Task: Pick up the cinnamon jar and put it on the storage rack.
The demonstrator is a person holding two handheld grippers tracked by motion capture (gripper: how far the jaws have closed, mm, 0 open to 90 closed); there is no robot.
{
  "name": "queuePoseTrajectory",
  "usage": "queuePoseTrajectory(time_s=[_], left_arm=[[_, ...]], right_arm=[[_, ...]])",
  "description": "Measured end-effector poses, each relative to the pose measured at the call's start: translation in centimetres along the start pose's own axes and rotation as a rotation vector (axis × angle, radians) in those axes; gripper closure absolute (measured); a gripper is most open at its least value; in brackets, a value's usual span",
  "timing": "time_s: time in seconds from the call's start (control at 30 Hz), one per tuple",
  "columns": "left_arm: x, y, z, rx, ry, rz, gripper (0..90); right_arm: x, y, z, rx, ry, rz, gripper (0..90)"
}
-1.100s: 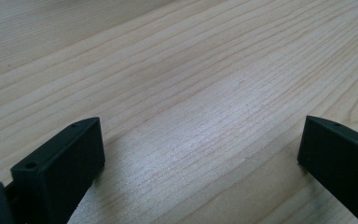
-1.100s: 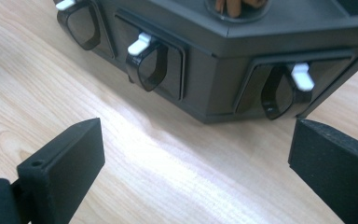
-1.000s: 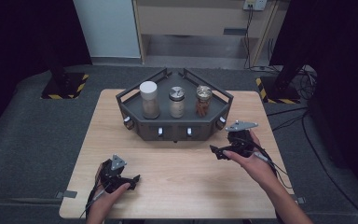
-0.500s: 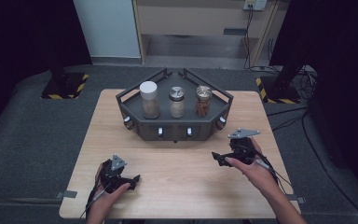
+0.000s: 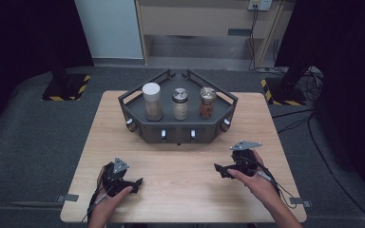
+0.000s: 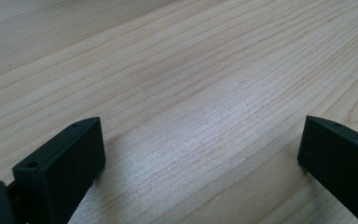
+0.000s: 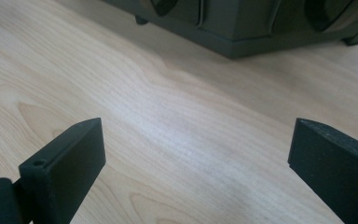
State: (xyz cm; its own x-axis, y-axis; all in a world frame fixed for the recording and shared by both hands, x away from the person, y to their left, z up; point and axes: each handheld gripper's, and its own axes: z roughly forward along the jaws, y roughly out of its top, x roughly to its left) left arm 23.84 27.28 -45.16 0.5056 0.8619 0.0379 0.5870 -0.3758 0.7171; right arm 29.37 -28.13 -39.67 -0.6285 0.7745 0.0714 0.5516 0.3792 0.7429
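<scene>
Three jars (image 5: 180, 104) stand side by side in the rack (image 5: 138, 110), mid-table (image 5: 185, 190).

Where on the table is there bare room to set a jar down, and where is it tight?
Bare wood lies between the left gripper and the right gripper, in front of the dark rack. The strips of table left and right of the rack are also free. The rack is crowded: white-lid jar, middle jar and right jar stand in a row.

Pulled the right tongs (image 5: 223, 170) back from the dark tray (image 5: 178, 135), down toward the near edge of the surface (image 5: 185, 190). Ended up a bit further right too, now well apart from the tray front.
</scene>
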Motion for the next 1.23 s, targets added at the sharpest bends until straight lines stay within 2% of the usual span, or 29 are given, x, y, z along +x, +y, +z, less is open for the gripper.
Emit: queuePoseTrajectory(time_s=[0.4, 0.53, 0.63, 0.8, 0.9, 1.03, 1.23], left_arm=[[0.0, 0.0, 0.0, 0.0, 0.0, 0.0, 0.0], [0.0, 0.0, 0.0, 0.0, 0.0, -0.001, 0.0], [0.0, 0.0, 0.0, -0.001, 0.001, -0.001, 0.0], [0.0, 0.0, 0.0, -0.001, 0.001, -0.001, 0.0], [0.0, 0.0, 0.0, 0.0, 0.001, 0.0, 0.0], [0.0, 0.0, 0.0, -0.001, 0.001, -0.001, 0.0], [0.0, 0.0, 0.0, -0.001, 0.001, -0.001, 0.0]], right_arm=[[1.0, -2.0, 2.6, 0.047, 0.014, 0.01, 4.0], [1.7, -2.7, 3.1, 0.047, -0.014, -0.005, 4.2], [1.8, -3.2, 3.5, 0.048, -0.017, 0.004, 4.2], [2.3, -4.0, 4.1, 0.056, -0.039, -0.02, 3.6], [2.6, -4.6, 4.1, 0.037, -0.052, -0.036, 3.1], [2.8, -5.5, 4.3, 0.001, -0.058, -0.03, 0.9], [2.8, -5.5, 4.3, 0.001, -0.06, -0.03, 0.9]])
